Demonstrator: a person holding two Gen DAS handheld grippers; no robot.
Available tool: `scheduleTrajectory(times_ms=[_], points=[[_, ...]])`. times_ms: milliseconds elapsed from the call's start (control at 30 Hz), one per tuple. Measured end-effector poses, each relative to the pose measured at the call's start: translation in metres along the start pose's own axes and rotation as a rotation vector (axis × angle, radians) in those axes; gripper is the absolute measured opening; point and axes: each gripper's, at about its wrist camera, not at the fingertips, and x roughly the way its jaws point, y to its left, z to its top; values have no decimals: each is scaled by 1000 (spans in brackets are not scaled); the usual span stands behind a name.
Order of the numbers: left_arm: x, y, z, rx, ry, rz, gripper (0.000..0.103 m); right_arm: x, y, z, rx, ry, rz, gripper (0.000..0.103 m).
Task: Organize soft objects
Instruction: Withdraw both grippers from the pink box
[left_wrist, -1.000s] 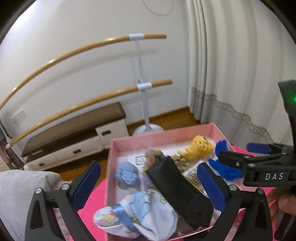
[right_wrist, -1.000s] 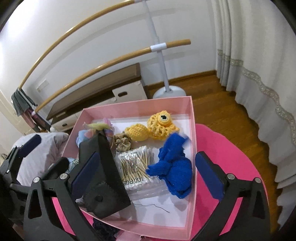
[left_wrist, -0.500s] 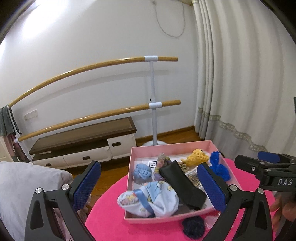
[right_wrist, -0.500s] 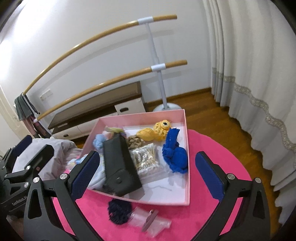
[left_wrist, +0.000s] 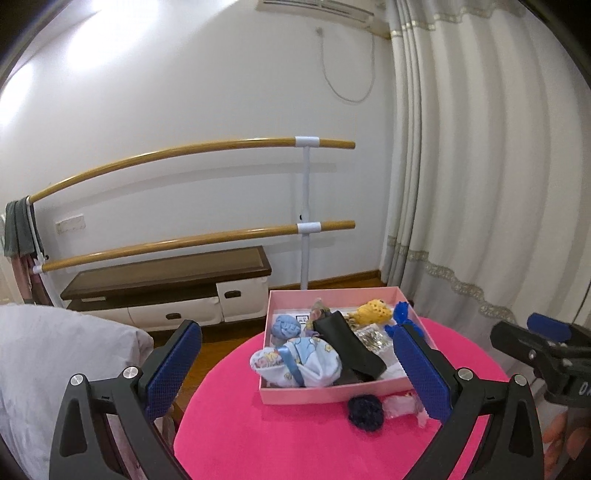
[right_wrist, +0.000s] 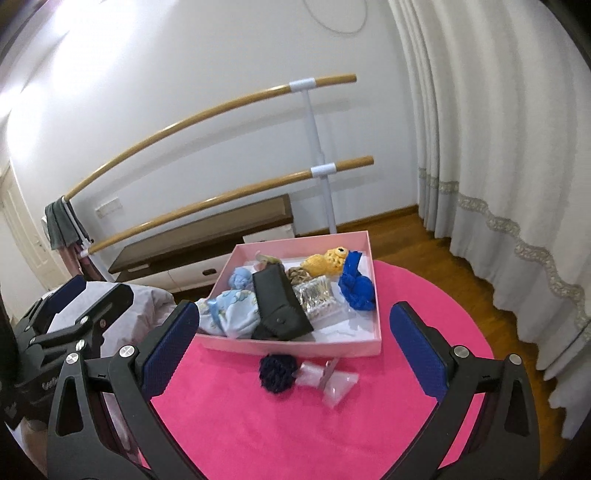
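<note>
Right wrist view: my right hand-held gripper (right_wrist: 291, 345) and left hand-held gripper (left_wrist: 291, 363) gape open, empty
Next pick: I'd lower my right pads astride the navy yarn ball (right_wrist: 277, 370) at the pink box (right_wrist: 295, 347) front edge

White wall (left_wrist: 184, 92), two wooden ballet barres (left_wrist: 192, 151) on a white post, low dark-topped cabinet (left_wrist: 166, 273) beneath, cream curtains (left_wrist: 480, 166), wooden floor (right_wrist: 443, 236).

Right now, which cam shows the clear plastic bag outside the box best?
Right wrist: the clear plastic bag lies fully exposed on the pink tablecloth, beside the navy knit ball. Left wrist shows it partly hidden behind a finger.
</note>
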Motion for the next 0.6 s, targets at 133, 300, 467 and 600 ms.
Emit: scheduleTrajectory(times_ms=[133, 300, 467, 600], points=[[-18, 6, -22, -25, 5, -8, 103, -21, 9, -14, -24, -15, -15, 103], [-40, 10, -41, -39, 11, 0, 103, -44, 19, -30, -47, -44, -50, 103], [-66, 10, -53, -47, 28, -6, 103, -60, 22, -44, -56, -67, -89, 103], [-84, 7, -61, -42, 46, -1, 103, -74, 20, -59, -49, -74, -106, 103]])
